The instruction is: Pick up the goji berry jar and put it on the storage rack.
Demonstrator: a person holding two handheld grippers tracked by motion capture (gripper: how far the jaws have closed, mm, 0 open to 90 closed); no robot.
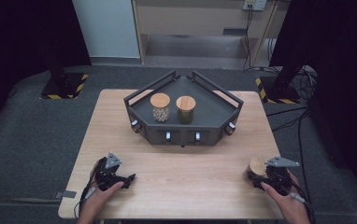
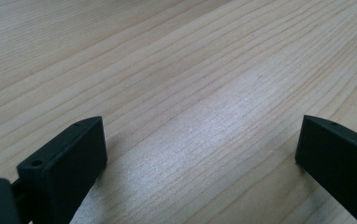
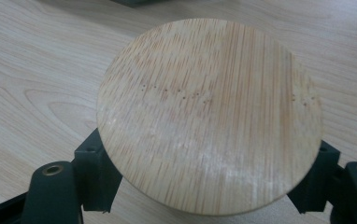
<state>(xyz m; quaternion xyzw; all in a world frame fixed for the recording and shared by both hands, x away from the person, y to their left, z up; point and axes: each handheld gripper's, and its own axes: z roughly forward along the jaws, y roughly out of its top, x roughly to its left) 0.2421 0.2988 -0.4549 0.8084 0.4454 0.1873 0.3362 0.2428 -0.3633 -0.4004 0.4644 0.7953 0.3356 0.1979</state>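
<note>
Bamboo lid (image 3: pixel 209 116): right in front of my right tongs' camera, a round wooden disc lying between the two black jaws, one jaw at each edge of it.
Right tongs (image 1: pixel 266 176): in my right hand at the near right corner of the wooden table (image 1: pixel 181 182); jaws set against both sides of the lidded jar (image 1: pixel 257 168), so I am gripping it just under the lid.
Left tongs (image 1: pixel 129 179): in my left hand at the near left of the table, well apart from the right pair; jaws spread wide with bare wood between them, holding nothing.
Dark tray (image 1: pixel 214 112): ahead of both tongs, across the middle of the table, a low angular rack with rails.
Jar of pale beans (image 1: pixel 160 107): upright in the tray, bamboo lid on, ahead of my left tongs.
Jar of dark contents (image 1: pixel 185 109): just beside the bean jar, toward my right tongs' side.
</note>
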